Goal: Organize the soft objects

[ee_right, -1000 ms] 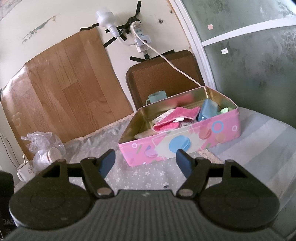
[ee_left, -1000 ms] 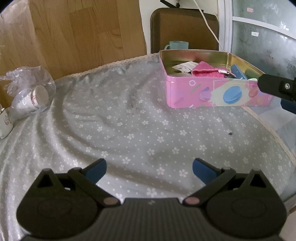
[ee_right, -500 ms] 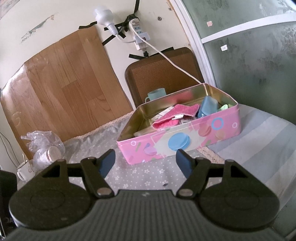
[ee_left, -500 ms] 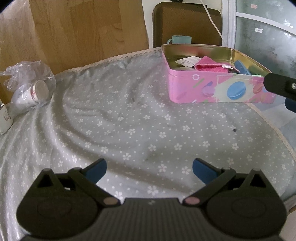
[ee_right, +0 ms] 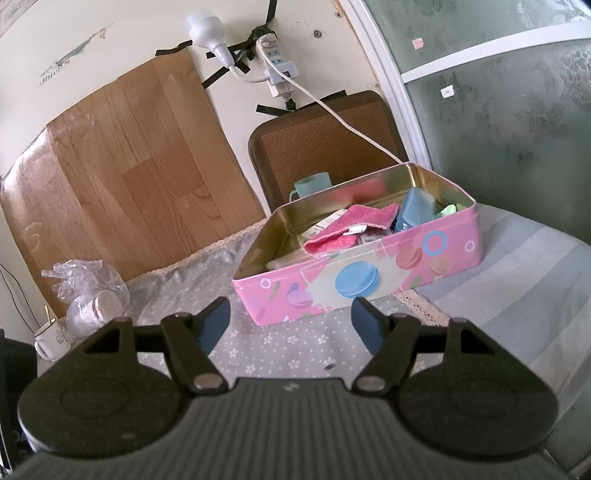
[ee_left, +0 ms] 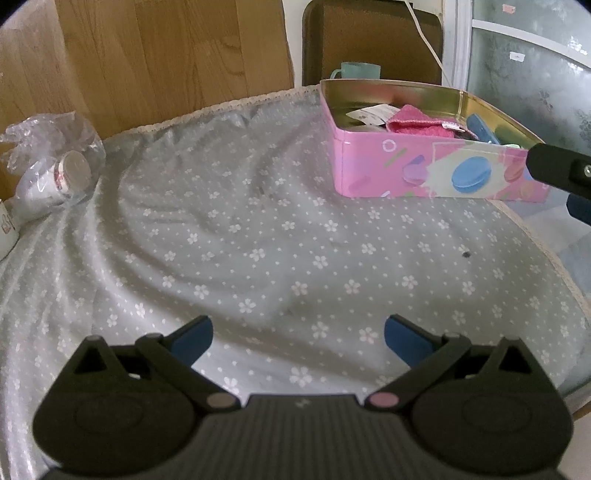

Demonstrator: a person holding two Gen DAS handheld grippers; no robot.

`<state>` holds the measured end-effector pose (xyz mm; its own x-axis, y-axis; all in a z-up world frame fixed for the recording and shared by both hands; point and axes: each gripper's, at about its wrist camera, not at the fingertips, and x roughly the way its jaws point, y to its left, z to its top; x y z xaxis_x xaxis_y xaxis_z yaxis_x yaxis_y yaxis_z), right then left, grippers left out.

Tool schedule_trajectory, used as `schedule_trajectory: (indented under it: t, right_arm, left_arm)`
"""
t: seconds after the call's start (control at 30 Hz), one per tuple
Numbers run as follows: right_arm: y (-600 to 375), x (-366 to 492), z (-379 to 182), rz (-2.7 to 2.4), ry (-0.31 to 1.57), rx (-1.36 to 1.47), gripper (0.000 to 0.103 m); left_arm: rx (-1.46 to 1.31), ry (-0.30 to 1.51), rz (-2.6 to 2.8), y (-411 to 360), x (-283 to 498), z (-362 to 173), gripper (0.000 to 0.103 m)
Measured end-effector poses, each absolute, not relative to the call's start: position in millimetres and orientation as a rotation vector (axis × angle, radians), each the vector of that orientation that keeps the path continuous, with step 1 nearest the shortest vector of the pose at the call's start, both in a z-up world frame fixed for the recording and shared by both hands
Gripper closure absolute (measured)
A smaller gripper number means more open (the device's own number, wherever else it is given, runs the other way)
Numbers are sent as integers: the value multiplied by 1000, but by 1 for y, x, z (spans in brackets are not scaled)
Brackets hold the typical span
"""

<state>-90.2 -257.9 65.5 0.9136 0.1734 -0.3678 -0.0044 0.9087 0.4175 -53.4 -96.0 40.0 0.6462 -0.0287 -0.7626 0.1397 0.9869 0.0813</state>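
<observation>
Grey tablecloth (ee_left: 258,221) — pink tin (ee_left: 424,173) far-right, near edge

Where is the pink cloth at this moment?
The pink cloth lies inside the open pink tin, in the middle of the right wrist view, left of a blue item.

We face a cream wall (ee_right: 140,40) with a wood-grain panel (ee_right: 122,155) leaning against it. A white bulb (ee_right: 205,27) and a power strip (ee_right: 277,68) are taped up with black tape, a white cord (ee_right: 343,123) trailing down past a brown woven chair back (ee_right: 325,144). To the right stands a frosted glass door (ee_right: 517,122) in a white frame, letting in soft daylight.
</observation>
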Motion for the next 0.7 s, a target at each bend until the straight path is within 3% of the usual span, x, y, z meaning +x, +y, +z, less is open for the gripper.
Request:
schedule_trajectory:
  t: [0.7]
  right_arm:
    - [-255, -89, 61, 96, 425, 429, 28]
  left_arm:
    - [132, 884, -86, -95, -51, 36, 0]
